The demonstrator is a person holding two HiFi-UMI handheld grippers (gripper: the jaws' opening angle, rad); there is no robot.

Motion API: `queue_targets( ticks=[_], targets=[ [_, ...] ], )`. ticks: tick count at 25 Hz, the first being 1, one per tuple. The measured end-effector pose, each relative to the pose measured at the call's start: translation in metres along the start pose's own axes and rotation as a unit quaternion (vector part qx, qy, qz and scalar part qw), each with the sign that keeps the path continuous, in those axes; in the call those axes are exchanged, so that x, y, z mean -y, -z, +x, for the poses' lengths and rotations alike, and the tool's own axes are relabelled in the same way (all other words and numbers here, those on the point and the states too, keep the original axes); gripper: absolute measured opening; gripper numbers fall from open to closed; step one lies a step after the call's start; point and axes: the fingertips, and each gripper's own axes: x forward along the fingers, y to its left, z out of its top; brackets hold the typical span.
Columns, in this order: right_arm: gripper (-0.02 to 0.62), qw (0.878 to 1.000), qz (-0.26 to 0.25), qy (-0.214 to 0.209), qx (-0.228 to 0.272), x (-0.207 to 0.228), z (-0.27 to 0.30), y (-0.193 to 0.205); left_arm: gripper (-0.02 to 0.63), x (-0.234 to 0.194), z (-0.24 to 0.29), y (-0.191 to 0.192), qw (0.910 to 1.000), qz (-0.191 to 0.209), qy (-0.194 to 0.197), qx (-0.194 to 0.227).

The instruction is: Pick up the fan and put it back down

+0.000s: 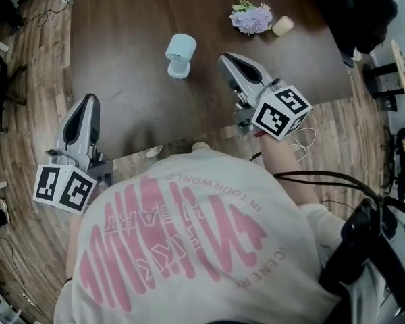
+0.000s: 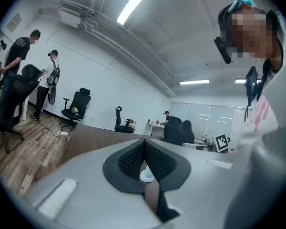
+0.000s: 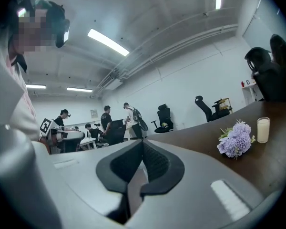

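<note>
The fan stood on the desk, free of both tools. The right hand-held gripper was clenched with nothing between its jaws, near the fan on its right but apart from it. The left hand-held gripper was likewise clenched and empty, at the desk's near left edge, well apart from the fan. A bunch of flowers and a cup lay farther back.

Smooth plastic fan on a matt wooden table.

Small pale-blue fan, upright on dark wooden table, untouched
</note>
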Motion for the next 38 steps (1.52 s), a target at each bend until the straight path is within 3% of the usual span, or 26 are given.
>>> queue_targets(
  ticks=[16, 38],
  targets=[
    [0.003, 0.992, -0.005, 0.122, -0.014, 0.001, -0.065, 0.017, 0.012, 0.001, 0.007, -0.003, 0.9979, -0.004, 0.063, 0.010],
    [0.005, 0.991, -0.026, 0.131, -0.020, -0.004, -0.077, 0.018, 0.012, 0.007, 0.008, 0.008, 0.9970, -0.008, 0.077, -0.005]
  ],
)
